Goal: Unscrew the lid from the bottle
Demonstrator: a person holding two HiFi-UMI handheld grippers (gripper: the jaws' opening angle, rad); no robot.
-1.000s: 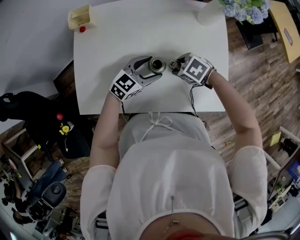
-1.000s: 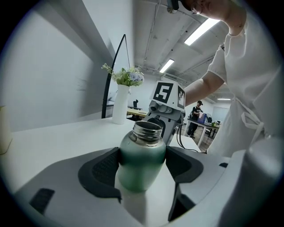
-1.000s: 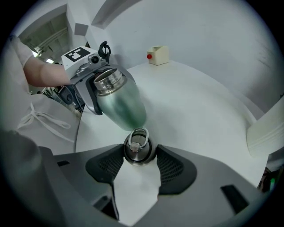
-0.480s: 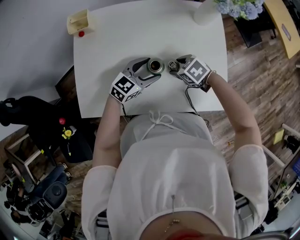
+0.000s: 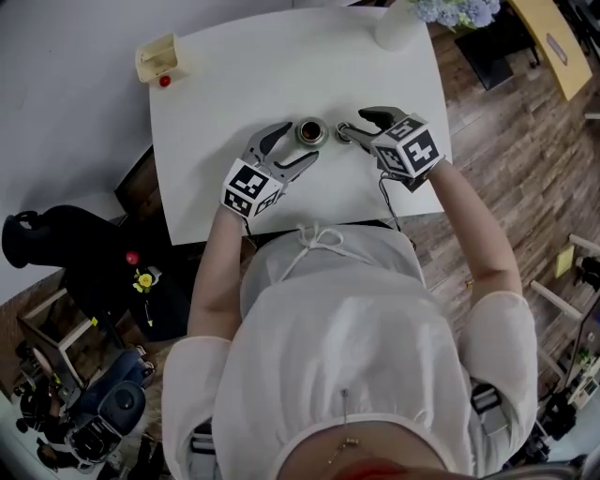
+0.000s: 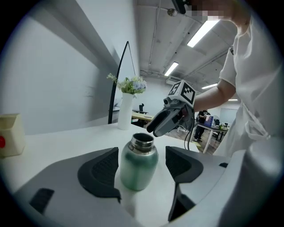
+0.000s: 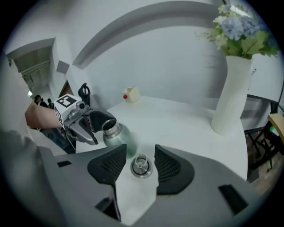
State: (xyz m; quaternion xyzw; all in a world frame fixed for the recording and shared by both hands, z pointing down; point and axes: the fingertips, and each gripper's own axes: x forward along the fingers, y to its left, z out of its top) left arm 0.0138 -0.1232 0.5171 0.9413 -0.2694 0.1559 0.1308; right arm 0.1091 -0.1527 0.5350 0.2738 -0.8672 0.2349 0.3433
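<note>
A green steel bottle (image 5: 310, 131) stands upright on the white table (image 5: 234, 84), its mouth uncovered. In the left gripper view the bottle (image 6: 139, 162) stands between the pads of my left gripper (image 6: 143, 166), with a gap showing on its right side. Its steel lid (image 5: 346, 132) lies just right of the bottle. The right gripper view shows the lid (image 7: 141, 166) top-up on the table between the pads of my right gripper (image 7: 140, 160). Those jaws are closing, and thin gaps still show on both sides of the lid. My left gripper (image 5: 302, 141) and right gripper (image 5: 354, 125) face each other.
A cream box with a red button (image 5: 159, 56) sits at the table's far left corner. A white vase of flowers (image 5: 398, 23) stands at the far right corner. The near table edge (image 5: 281, 217) runs just in front of the person's body.
The back of the right gripper has swung out to the right and towards the person. Bottle, lid and left gripper stay about where they were.
</note>
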